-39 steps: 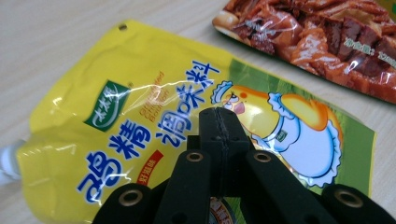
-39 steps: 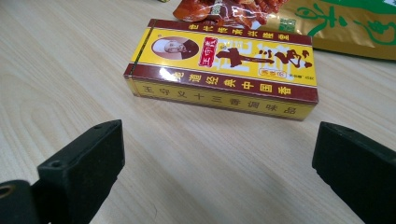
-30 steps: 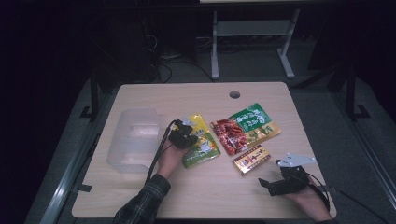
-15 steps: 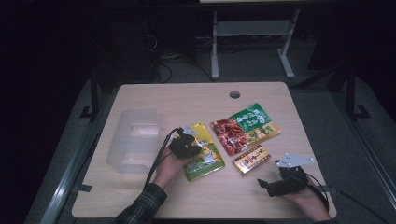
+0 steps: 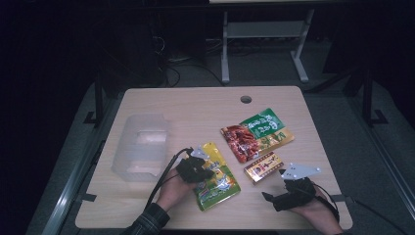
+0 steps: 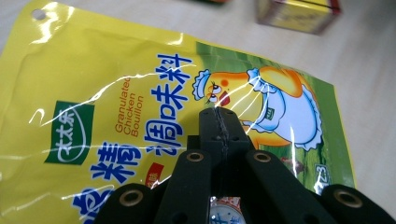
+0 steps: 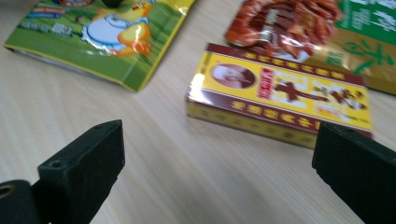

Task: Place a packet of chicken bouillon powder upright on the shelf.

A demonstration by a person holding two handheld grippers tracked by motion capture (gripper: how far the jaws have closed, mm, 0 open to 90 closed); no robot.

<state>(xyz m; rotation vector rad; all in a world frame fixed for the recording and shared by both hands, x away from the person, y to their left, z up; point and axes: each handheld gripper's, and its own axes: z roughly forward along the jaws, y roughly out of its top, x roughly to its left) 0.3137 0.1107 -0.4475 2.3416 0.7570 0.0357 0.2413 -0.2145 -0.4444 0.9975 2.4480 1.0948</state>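
Left gripper [image 6: 218, 122] on the yellow bouillon pouch [image 5: 217, 175], lower centre of the high view.

Its jaws are pressed together over the pouch; whether they pinch the film is unclear. The right gripper [image 5: 274, 198], jaws wide apart, rests lower right. Just right of the pouch: one small yellow box [image 5: 264, 166], then one red snack bag [image 5: 240, 142], one green bag [image 5: 264, 125]. One clear plastic bin [image 5: 139, 147] stands left. Pale wooden table [image 5: 195, 105], dark room.

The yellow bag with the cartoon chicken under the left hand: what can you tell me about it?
The yellow bag is a glossy plastic pouch, yellow fading to green at one end, printed "Granulated Bouillon" with Chinese characters and an aproned cartoon chicken. It has a punched hang hole in one corner. It lies flat on the wooden table, between a clear bin and a small yellow box. The left gripper, fingers together, sits over its middle.
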